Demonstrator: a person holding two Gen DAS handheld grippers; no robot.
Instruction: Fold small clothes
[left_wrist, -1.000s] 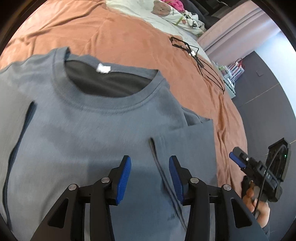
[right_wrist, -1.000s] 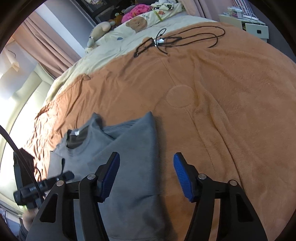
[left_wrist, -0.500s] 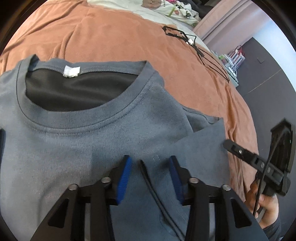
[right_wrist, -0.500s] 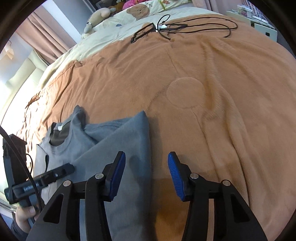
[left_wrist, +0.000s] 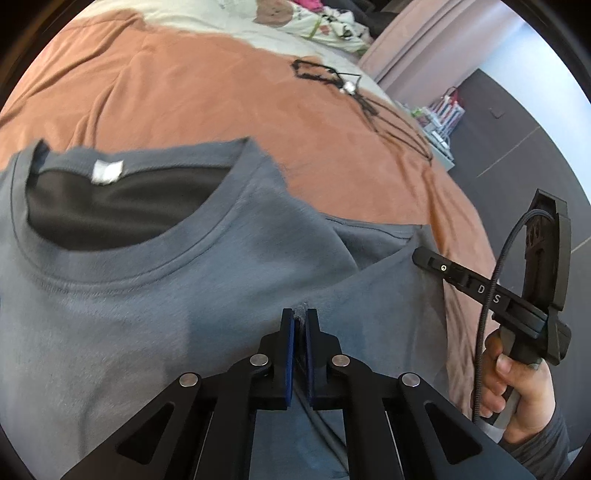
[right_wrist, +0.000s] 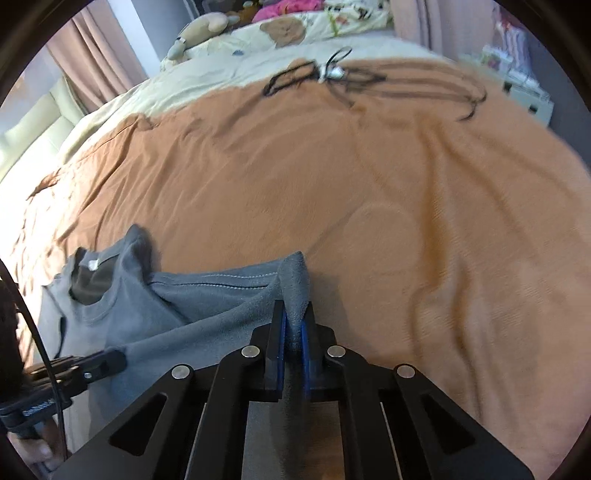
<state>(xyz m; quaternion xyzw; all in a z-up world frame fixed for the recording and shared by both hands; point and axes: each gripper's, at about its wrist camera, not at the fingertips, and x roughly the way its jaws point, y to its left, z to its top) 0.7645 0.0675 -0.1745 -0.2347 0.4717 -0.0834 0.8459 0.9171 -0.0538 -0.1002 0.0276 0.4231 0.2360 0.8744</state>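
Observation:
A grey T-shirt (left_wrist: 155, 295) lies on the orange blanket (left_wrist: 207, 92), collar and white label facing away from me, its right side folded over the chest. My left gripper (left_wrist: 299, 314) is shut on a pinch of the folded flap's edge near the shirt's middle. In the right wrist view the grey T-shirt (right_wrist: 207, 310) bunches up at its right edge, where my right gripper (right_wrist: 294, 317) is shut on a raised fold of cloth. The right gripper (left_wrist: 421, 254) also shows at the shirt's right corner in the left wrist view, held by a hand (left_wrist: 517, 391).
A black cable (right_wrist: 354, 81) lies looped on the far part of the blanket. Pillows and a plush toy (right_wrist: 199, 29) sit at the bed's head. Dark floor (left_wrist: 517, 122) and a small white stand lie beyond the bed's right edge.
Both grippers went from open to shut, each pinching the grey shirt's cloth. Both moved forward along the shirt, and the right edge now lifts in a ridge.

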